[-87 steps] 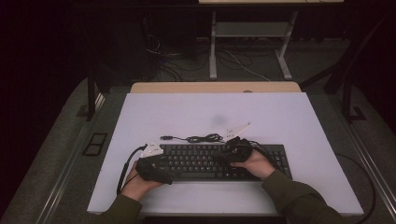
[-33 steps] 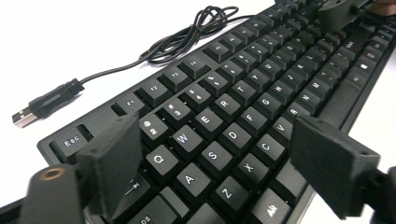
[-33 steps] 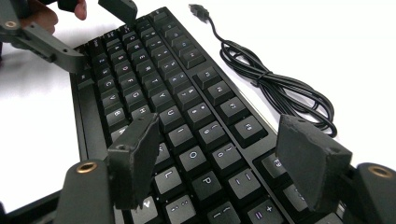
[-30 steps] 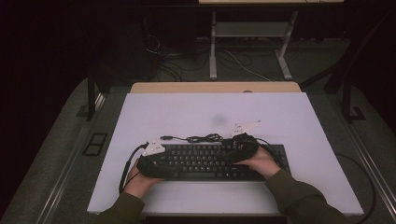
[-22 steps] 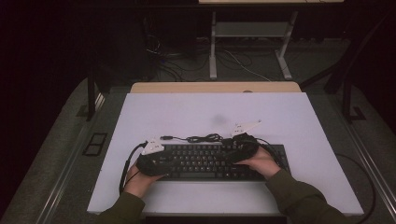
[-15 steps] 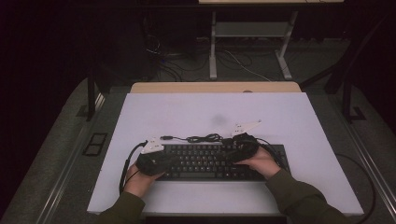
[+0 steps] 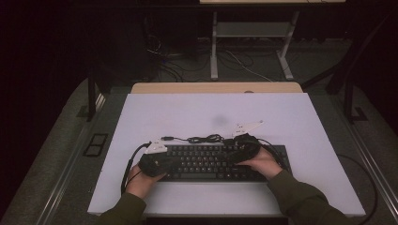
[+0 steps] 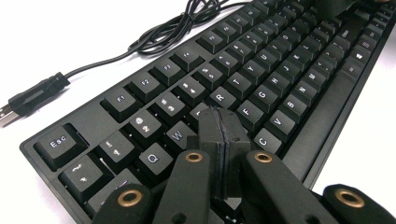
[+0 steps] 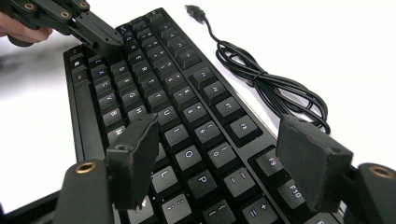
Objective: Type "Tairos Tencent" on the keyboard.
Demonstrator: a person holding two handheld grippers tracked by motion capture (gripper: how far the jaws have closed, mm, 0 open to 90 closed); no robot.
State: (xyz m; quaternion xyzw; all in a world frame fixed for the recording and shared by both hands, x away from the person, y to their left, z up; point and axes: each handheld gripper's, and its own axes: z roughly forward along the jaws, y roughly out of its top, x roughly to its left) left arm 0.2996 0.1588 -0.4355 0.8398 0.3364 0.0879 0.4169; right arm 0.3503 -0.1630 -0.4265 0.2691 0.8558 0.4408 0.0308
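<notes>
1. High view shows the keyboard (image 7: 220, 162) lying flat on the white tabletop (image 7: 300, 117), near the person's edge; its cable (image 7: 202, 138) is bunched just behind the keyboard.
2. Left claw (image 8: 223, 135) has just been closing; its jaws are together with nothing between them, the tip over the keys near W and E, ready to press I judge.
3. Right claw (image 9: 224, 158) hovers over the keyboard's O and P keys, jaws apart and empty; typing seems hardly begun.
</notes>
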